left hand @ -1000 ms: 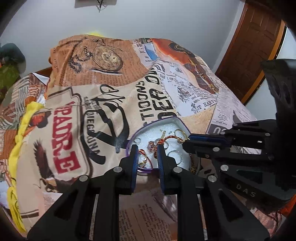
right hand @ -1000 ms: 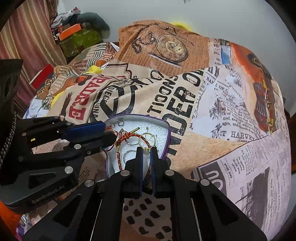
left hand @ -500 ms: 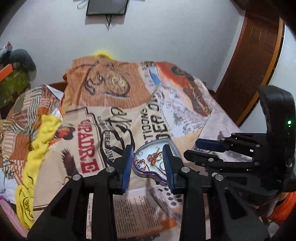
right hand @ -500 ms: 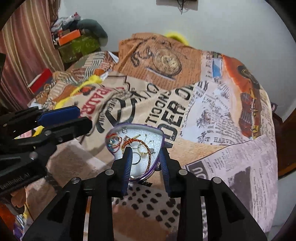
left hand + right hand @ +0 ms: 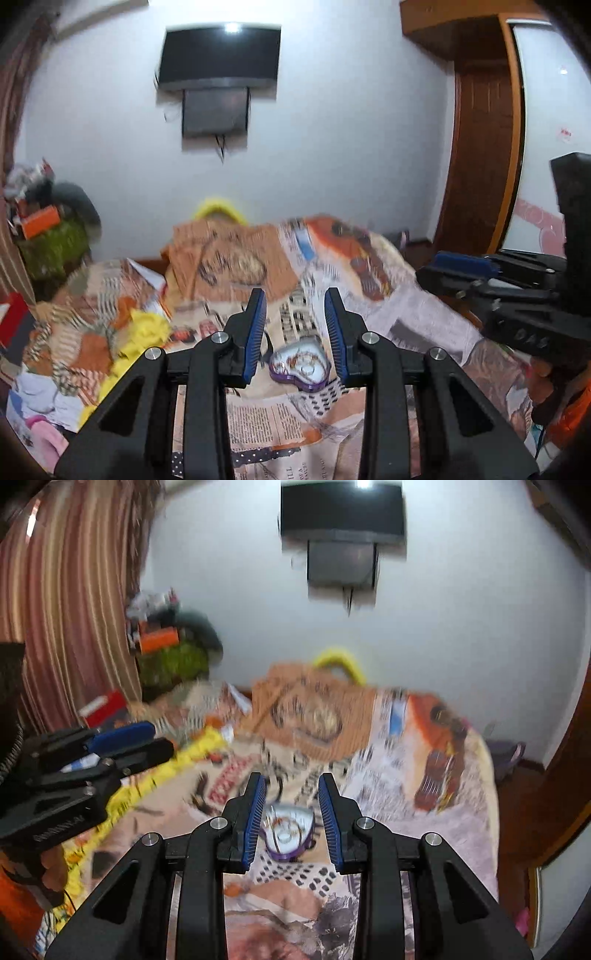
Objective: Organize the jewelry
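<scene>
A purple heart-shaped jewelry box [image 5: 300, 366] lies open on the printed bedspread [image 5: 406, 310], with rings and a red-gold bracelet on its white foam. It also shows in the right wrist view [image 5: 288, 834]. My left gripper [image 5: 295, 325] is open and empty, raised well above and behind the box. My right gripper [image 5: 291, 801] is open and empty too, also raised back from the box. Each gripper shows in the other's view: the right one [image 5: 458, 273] at the right, the left one [image 5: 133, 746] at the left.
A yellow cloth [image 5: 147, 332] lies on the bed's left side. Clutter [image 5: 170, 653] is piled by the striped curtain [image 5: 74, 590]. A TV [image 5: 221, 55] hangs on the far wall. A wooden door [image 5: 484, 155] stands at the right.
Both grippers have opened and pulled up and back from the box, which was close between the fingers a second ago. The views now take in the wall and TV, blurred by motion.
</scene>
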Motion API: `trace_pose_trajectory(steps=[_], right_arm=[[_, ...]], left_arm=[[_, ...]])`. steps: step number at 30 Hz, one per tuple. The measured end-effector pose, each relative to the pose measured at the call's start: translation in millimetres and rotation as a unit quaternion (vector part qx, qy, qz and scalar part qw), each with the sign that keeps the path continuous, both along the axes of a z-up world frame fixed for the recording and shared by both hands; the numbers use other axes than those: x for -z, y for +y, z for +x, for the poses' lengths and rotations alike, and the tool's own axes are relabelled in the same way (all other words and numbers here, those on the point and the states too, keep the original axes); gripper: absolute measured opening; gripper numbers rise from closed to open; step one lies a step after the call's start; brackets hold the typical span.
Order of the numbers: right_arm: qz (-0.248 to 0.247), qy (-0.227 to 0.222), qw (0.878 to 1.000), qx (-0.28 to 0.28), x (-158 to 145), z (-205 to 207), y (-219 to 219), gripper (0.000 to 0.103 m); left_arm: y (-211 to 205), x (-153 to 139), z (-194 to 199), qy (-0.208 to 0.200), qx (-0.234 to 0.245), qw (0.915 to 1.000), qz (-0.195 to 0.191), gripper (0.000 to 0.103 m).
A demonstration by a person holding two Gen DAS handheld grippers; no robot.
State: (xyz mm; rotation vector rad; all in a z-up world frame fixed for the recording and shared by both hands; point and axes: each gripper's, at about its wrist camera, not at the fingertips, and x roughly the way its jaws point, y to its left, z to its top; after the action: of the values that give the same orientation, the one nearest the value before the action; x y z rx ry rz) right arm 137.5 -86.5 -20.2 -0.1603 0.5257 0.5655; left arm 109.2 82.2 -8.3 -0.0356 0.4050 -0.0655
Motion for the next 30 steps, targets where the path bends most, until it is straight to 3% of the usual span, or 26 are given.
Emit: trace_pose_trajectory(steps=[2,5,8,10,13,14,15,21,30], right_arm=[[0.02,-0.036,0.999,0.008,-16,-22,-9,0.027],[0.046,-0.089,0.995,0.021,-35,-58,-21,0.028],[0.059,-0.129,0.989,0.035,-46,-87,-28,0.038],[0.068,-0.147,0.986,0.041,-48,-100,-31,0.045],[0.079,-0.163,0.982,0.052,-48,-113,-33,0.06],[0.083,-0.166,0.981,0.058,-47,-114,-33,0.07],[0.087,-0.171,0.979,0.067,-45,-115,-33,0.079],[0.078,-0.187,0.973,0.111,-37,-122,-37,0.098],[0.089,-0.177,0.974,0.113,-32,-134,-47,0.101]], left_arm=[[-9,-12,-24,-0.041,-0.023,0.9987,0.018,0.034],[-24,-24,-57,-0.093,-0.035,0.9947,0.026,0.045],[-36,-30,-80,-0.119,-0.034,0.992,0.025,0.048],[-43,-31,-92,-0.135,-0.045,0.9893,0.03,0.058],[-46,-30,-105,-0.154,-0.066,0.9856,0.023,0.086],[-46,-29,-108,-0.158,-0.072,0.9847,0.015,0.096],[-44,-29,-111,-0.162,-0.077,0.9837,0.009,0.098],[-44,-26,-124,-0.165,-0.101,0.9811,0.014,0.102],[-50,-13,-125,-0.144,-0.102,0.9841,0.019,0.102]])
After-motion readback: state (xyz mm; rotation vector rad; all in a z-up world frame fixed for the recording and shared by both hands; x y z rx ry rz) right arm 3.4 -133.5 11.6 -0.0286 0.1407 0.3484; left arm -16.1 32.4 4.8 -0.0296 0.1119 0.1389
